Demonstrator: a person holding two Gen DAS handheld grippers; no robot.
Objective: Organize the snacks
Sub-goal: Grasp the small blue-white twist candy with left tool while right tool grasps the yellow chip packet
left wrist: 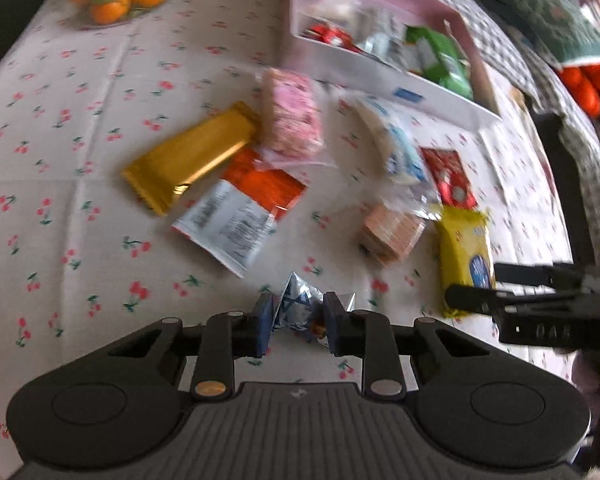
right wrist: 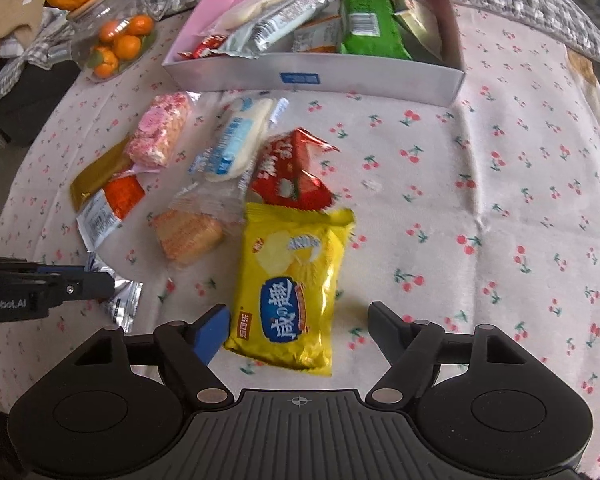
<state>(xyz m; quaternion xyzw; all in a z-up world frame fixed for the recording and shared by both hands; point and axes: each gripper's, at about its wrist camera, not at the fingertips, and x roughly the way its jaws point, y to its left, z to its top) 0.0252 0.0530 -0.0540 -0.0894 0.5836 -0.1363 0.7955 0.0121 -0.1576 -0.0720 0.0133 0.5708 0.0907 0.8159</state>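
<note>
We have both tools working the pile of loose snacks on the desk (right wrist: pixel 480 152), which wears a cherry-print cloth. The left hand-held gripper (left wrist: pixel 296 330) is pinched on a small silver foil packet (left wrist: pixel 300 304): its blue pads press the crumpled wrapper from both sides at the near edge of the pile, so we judge this one ready to be lifted. From the right wrist view the same packet (right wrist: pixel 120 300) lies at the left, partly under that tool.

The right hand-held gripper (right wrist: pixel 296 330) stands with its jaws apart around the near end of the yellow chip bag (right wrist: pixel 296 280). The left pad looks to be just touching the bag's edge, while the right finger is clear of it, so nothing is gripped yet. The bag lies lengthwise toward us, which lets the jaws close across its narrow width.

The pink box (right wrist: pixel 452 80) sits at the far side of the desk, already holding a green packet (right wrist: pixel 368 24) and several silver and red wrappers; we take it as the place where everything goes. Still outside it are a red packet (right wrist: pixel 292 172), a blue-and-white one (right wrist: pixel 236 140), a pink rice bar (right wrist: pixel 160 128), a gold bar (left wrist: pixel 192 152) and an orange packet (left wrist: pixel 260 184), so much of the sorting remains
</note>
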